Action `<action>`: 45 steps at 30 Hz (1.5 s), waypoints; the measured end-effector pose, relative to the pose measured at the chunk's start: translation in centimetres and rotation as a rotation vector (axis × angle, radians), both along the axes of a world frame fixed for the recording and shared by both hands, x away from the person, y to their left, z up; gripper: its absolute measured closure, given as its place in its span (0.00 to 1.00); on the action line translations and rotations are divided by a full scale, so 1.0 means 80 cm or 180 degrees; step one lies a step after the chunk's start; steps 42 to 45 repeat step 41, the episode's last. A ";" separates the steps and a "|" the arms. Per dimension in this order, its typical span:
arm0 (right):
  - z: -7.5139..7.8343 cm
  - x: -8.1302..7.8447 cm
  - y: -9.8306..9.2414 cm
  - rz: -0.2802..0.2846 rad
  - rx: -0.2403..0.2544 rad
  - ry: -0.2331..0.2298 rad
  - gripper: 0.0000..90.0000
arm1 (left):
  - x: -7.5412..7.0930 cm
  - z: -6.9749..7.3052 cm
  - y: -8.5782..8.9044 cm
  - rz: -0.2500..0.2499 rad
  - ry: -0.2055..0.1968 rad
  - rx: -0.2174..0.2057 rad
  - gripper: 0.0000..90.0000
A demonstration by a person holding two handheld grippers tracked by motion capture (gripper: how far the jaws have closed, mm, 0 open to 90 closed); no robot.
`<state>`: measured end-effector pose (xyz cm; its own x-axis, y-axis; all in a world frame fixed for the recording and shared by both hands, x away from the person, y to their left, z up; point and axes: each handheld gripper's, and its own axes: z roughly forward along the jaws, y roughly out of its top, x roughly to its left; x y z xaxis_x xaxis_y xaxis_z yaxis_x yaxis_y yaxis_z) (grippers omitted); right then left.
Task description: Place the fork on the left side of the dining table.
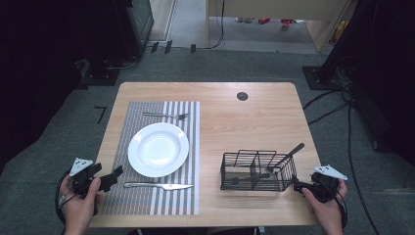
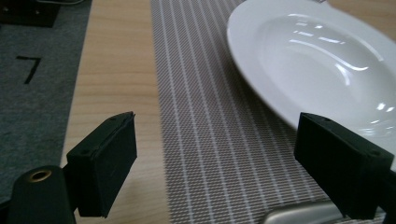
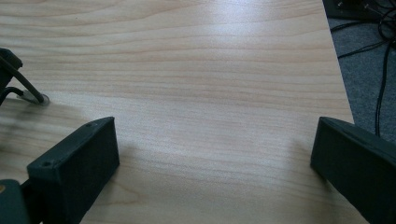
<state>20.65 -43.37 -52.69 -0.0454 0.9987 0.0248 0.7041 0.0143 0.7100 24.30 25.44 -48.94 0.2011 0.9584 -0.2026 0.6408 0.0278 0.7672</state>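
Black jaws of your left gripper (image 1: 108, 177) stood wide apart with nothing between them, low over the striped placemat's (image 2: 205, 116) near left edge, just beside the knife (image 1: 157, 185) handle. Your right gripper (image 1: 304, 187) was also spread wide and empty, over bare table (image 3: 210, 70) beside the wire basket (image 1: 258, 171). Beyond the knife sat the white plate (image 1: 158, 149), then a fork (image 1: 165, 116) at the mat's far end.

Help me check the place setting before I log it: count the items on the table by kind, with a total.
Plate: 1
Fork: 1
Knife: 1
Placemat: 1
Wire basket: 1
Utensil in the basket, type unclear: 1
Total: 6
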 end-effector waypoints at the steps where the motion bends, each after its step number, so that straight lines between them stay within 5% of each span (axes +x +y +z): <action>1: 0.000 0.000 0.000 0.0000 0.0000 0.0000 0.01 | 0.000 -0.002 0.002 0.0002 0.0001 -0.0011 0.15; 7: 0.000 0.000 0.000 0.0000 0.0000 0.0000 0.01 | 0.003 -0.020 0.005 0.0150 -0.0020 0.0087 0.15; 16: 0.000 0.000 0.000 0.0000 -0.0001 0.0000 0.01 | 0.008 -0.035 -0.003 0.0167 0.0068 0.0222 0.15; 25: 0.000 0.000 0.000 0.0000 -0.0001 0.0000 0.01 | 0.011 -0.036 -0.020 0.0173 0.0131 0.0663 0.15; 45: 0.000 0.000 0.000 0.0000 -0.0002 0.0000 0.01 | 0.011 -0.036 -0.020 0.0174 0.0131 0.0652 0.15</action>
